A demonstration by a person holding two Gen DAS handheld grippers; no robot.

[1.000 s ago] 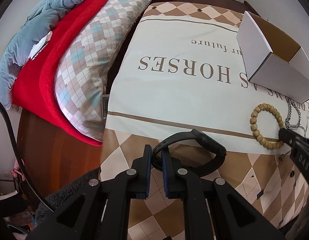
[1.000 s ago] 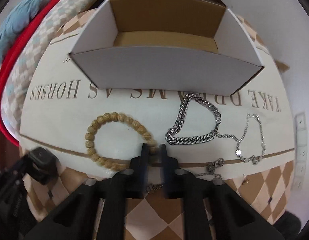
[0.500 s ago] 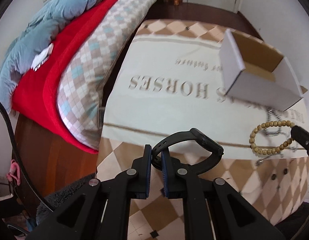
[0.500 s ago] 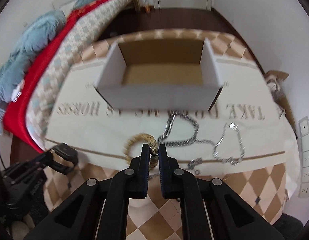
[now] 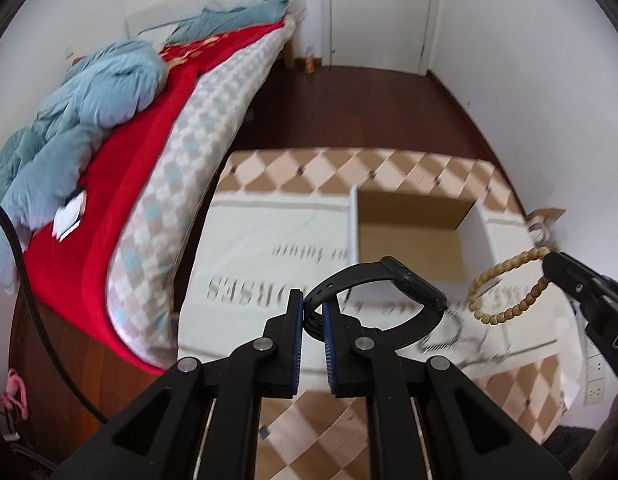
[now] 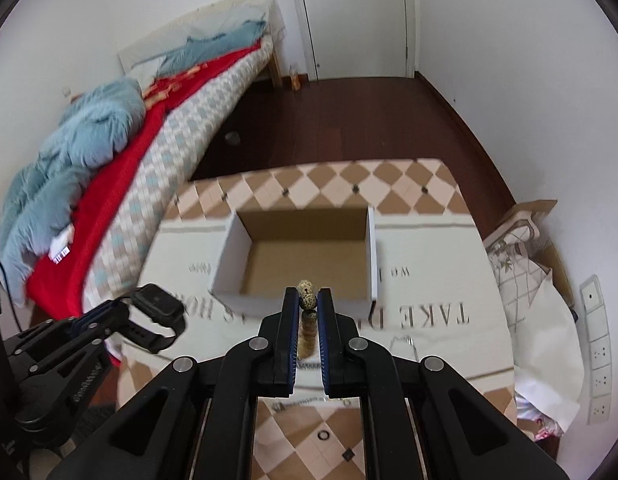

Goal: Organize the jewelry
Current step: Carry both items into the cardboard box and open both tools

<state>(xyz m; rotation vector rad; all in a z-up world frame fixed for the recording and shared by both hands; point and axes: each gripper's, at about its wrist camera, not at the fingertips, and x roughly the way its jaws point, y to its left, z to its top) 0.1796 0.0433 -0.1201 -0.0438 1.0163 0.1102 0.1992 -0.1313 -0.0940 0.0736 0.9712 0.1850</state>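
Note:
My left gripper (image 5: pixel 312 312) is shut on the strap of a black smartwatch (image 5: pixel 413 280) and holds it in the air above the table. It also shows at the left of the right wrist view (image 6: pixel 155 304). My right gripper (image 6: pixel 308 302) is shut on a wooden bead bracelet (image 6: pixel 307 300), seen edge-on between the jaws; in the left wrist view the bracelet (image 5: pixel 505 312) hangs as a loop from the right gripper's tip. An open white cardboard box (image 6: pixel 305 256) sits on the table just ahead of both grippers; nothing shows on the visible part of its floor. Silver chains (image 5: pixel 457 336) lie blurred on the cloth.
The table carries a cream cloth with brown diamond borders (image 6: pixel 425 320). A bed with red and blue blankets (image 6: pixel 93 160) runs along the left. A bag (image 6: pixel 529 264) and wall sockets (image 6: pixel 597 356) are at the right. Dark wood floor (image 6: pixel 349 120) and a door lie beyond.
Both grippers have risen well above the table. The bead bracelet has been lifted off the cloth by the right gripper. The watch has stayed gripped and moved toward the box.

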